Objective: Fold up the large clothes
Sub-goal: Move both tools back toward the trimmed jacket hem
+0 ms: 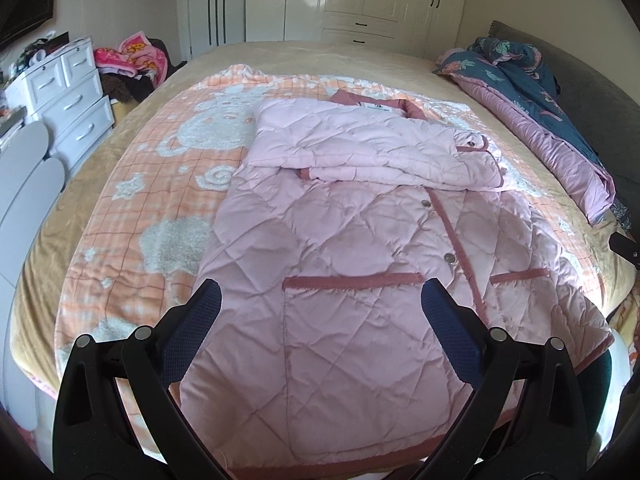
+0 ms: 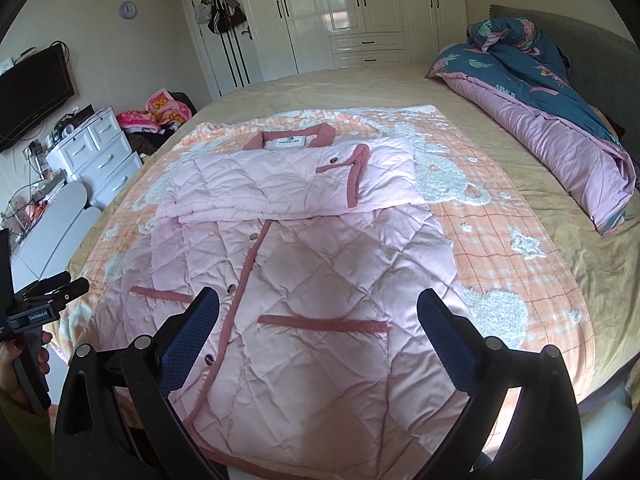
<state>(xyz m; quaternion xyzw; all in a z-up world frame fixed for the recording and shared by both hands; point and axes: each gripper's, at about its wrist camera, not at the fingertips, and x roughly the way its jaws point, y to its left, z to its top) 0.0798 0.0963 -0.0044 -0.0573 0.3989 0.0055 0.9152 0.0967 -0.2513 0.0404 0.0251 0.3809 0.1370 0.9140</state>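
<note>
Pink quilted coat (image 1: 340, 240) with folded sleeves lies on the bed under my left gripper (image 1: 320, 308) and right gripper (image 2: 318, 320); I see both wide apart, empty.

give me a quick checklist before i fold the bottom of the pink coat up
1. Left gripper open, holding nothing: ok
2. Right gripper open, holding nothing: ok
3. Sleeves already folded across the chest of the pink coat: ok
4. Lower half lying flat, pockets facing up: ok, only slight wrinkles
5. Bottom hem reachable by both grippers: cannot tell, mostly hidden behind the fingers
6. Blanket around the coat free of other items: ok
</note>
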